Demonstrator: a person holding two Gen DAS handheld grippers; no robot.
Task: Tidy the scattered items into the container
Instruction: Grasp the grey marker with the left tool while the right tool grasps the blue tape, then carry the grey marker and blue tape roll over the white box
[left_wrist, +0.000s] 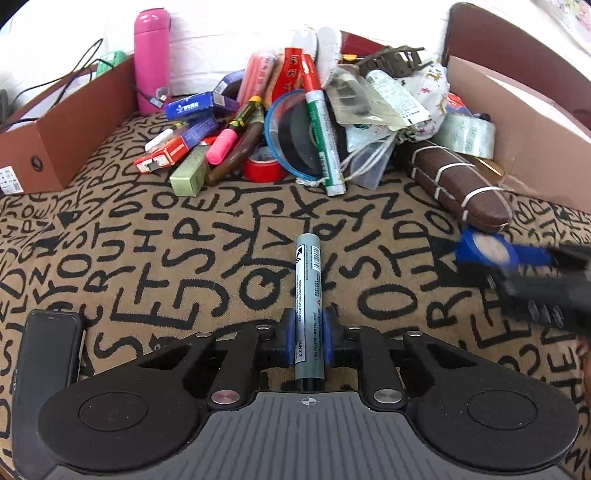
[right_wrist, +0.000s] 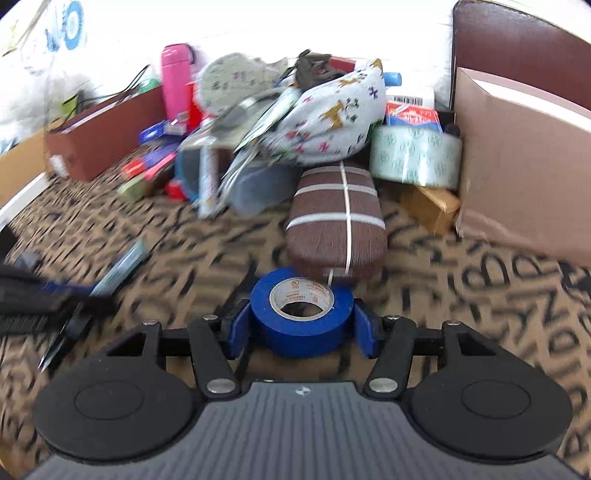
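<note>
Two grippers loaded | left gripper (left_wrist: 309, 341) clenched on grey marker (left_wrist: 308, 295) reading "2.8MM", pointing level at the pile; right gripper (right_wrist: 302, 326) clamps blue tape roll (right_wrist: 301, 314) over lettered cloth (left_wrist: 147, 240); cardboard box (right_wrist: 517, 177) near right

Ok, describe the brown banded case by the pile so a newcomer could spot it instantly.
Start at the big cardboard box on the right of the letter-patterned cloth. Just left of it, at the front edge of the clutter pile, lies the brown case, beyond the blue tape roll held in the right gripper. Only it is dark brown, oblong and bound with pale bands.
</note>
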